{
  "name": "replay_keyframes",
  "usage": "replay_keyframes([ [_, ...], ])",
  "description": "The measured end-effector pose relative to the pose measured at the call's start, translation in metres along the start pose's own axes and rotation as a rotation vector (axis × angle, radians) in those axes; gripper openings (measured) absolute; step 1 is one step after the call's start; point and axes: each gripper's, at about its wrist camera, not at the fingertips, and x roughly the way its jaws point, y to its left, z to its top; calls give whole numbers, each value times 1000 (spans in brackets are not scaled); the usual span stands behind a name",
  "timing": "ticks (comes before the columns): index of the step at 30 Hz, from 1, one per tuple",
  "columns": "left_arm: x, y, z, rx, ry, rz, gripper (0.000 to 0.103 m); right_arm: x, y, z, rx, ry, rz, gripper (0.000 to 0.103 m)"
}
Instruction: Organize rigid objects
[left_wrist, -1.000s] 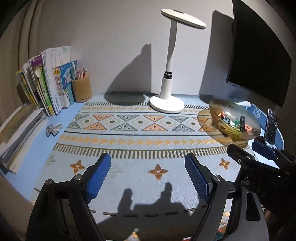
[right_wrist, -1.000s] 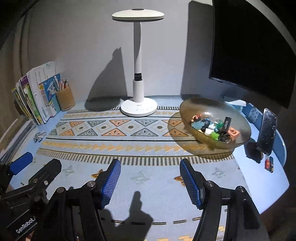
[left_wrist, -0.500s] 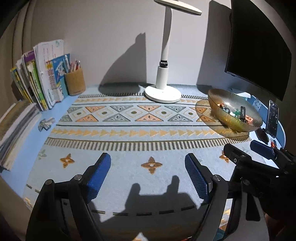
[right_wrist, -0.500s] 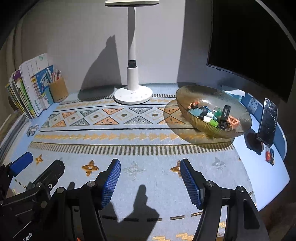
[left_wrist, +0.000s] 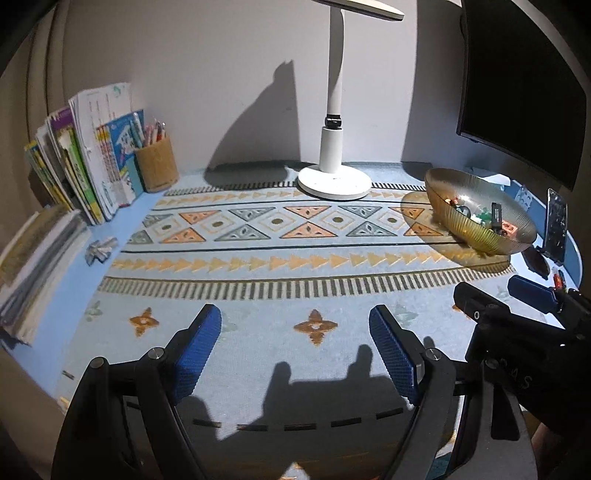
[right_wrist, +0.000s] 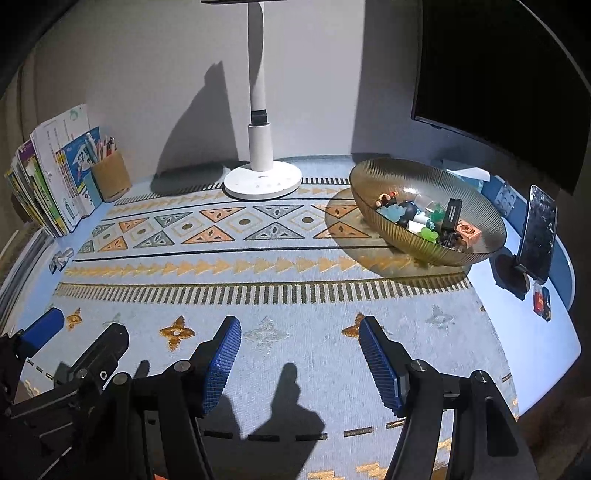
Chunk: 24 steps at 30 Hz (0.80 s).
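An amber ribbed glass bowl stands at the right of the patterned mat and holds several small toys and blocks. It also shows in the left wrist view. A small grey metal object lies at the mat's left edge; it also shows in the right wrist view. My left gripper is open and empty above the mat's near part. My right gripper is open and empty, well short of the bowl. Each gripper shows at the edge of the other's view.
A white desk lamp stands at the back middle. Books and a cork pencil cup line the back left, stacked papers the left edge. A phone on a stand and a dark monitor are at the right.
Both grippers have pulled back toward the near edge and risen a little; the lamp, bowl and books look farther off. Both stay open and empty.
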Motion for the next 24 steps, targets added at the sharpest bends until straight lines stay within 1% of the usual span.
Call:
replay_keyframes([
  [6, -7, 0, 1, 1, -10, -2, 81, -7, 1, 0, 5, -10, 0, 65],
  [11, -15, -5, 1, 23, -23, 34, 82, -13, 0, -3, 3, -18, -3, 65],
  [16, -20, -4, 0, 27, -15, 32, 84, -17, -3, -4, 5, -21, -2, 66],
  [20, -24, -2, 0, 20, -22, 34, 84, -21, -2, -5, 1, -29, -13, 70],
  [24, -26, 4, 2, 4, -25, 24, 84, -27, 1, -5, -9, -41, -20, 71],
])
